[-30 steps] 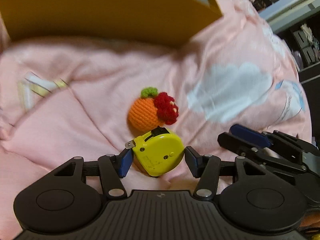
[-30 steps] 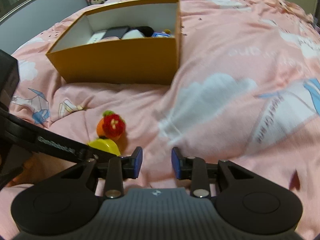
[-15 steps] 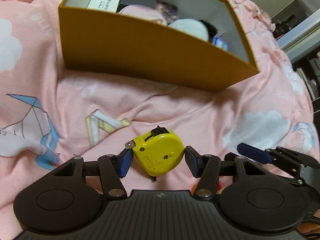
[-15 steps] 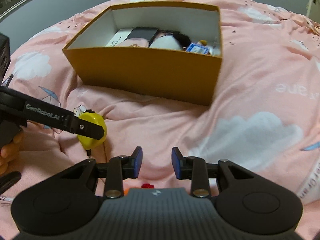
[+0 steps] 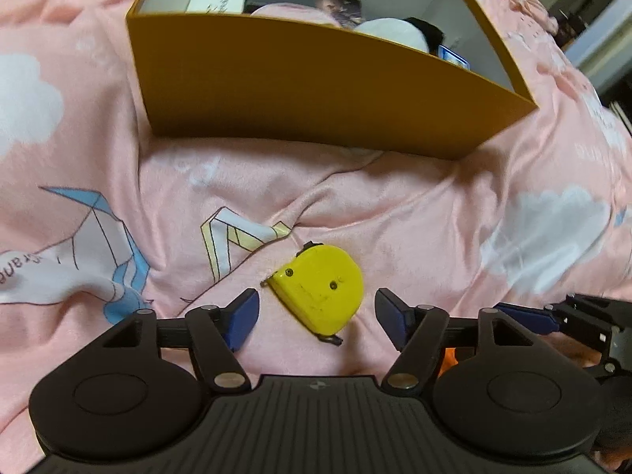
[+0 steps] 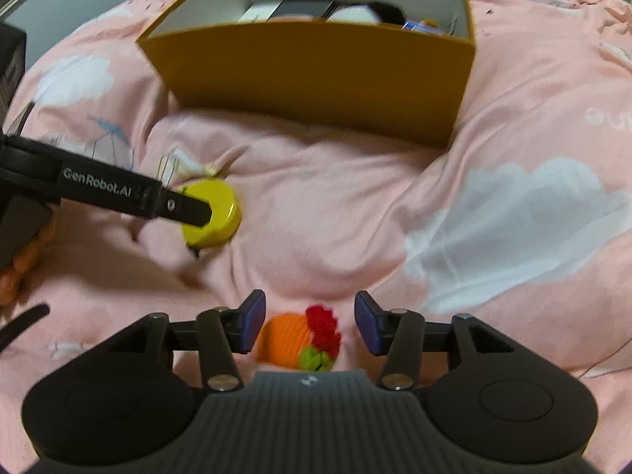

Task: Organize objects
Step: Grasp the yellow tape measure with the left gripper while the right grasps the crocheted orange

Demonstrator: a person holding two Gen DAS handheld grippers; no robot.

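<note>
Pink bedding with cloud prints fills both views, carrying an orange box in the upper centre of the frame with assorted items inside. Lower centre in the left wrist view, the left hand-held gripper stands wide open, its blue pads apart from the yellow tape measure lying between them on the bedding. Lower centre in the right wrist view, the right hand-held gripper is also open, empty, straddling a crocheted orange on the bedding.
</note>
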